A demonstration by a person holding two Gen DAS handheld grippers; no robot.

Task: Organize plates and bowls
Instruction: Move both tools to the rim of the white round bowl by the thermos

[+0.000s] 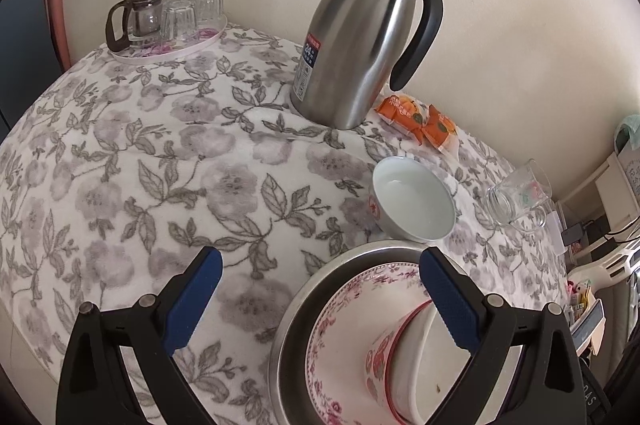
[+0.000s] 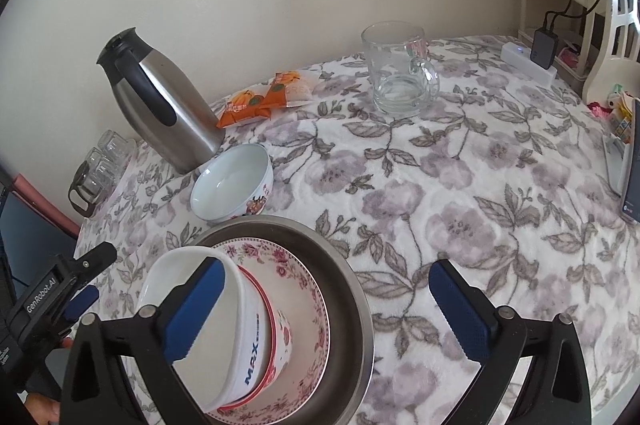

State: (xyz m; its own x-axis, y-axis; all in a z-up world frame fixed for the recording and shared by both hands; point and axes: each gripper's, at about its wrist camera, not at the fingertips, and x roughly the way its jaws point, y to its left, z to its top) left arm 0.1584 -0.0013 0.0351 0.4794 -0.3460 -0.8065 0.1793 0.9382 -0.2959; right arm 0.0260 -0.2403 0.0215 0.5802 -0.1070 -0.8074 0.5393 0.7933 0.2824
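Observation:
A steel pan (image 1: 294, 305) (image 2: 356, 289) holds a pink-flowered plate (image 1: 340, 309) (image 2: 304, 277). On that plate, a white bowl (image 2: 248, 321) marked MAX is nested in a red-patterned bowl (image 1: 378, 357) (image 2: 284, 329), and both are tilted. A separate white bowl (image 1: 414, 203) (image 2: 230, 185) stands on the cloth just beyond the pan. My left gripper (image 1: 322, 301) is open over the pan's left rim, its right finger (image 1: 448, 301) in front of the nested bowls. My right gripper (image 2: 330, 311) is open, its left finger (image 2: 196, 309) before the white bowl. Neither pinches anything.
A steel thermos jug (image 1: 360, 33) (image 2: 160, 97), orange snack packs (image 1: 420, 121) (image 2: 260, 101) and a glass mug (image 1: 516, 197) (image 2: 400, 69) stand near the wall. A tray of glasses (image 1: 172, 17) sits far left. A power strip (image 2: 528, 61) and a phone (image 2: 632, 165) lie right.

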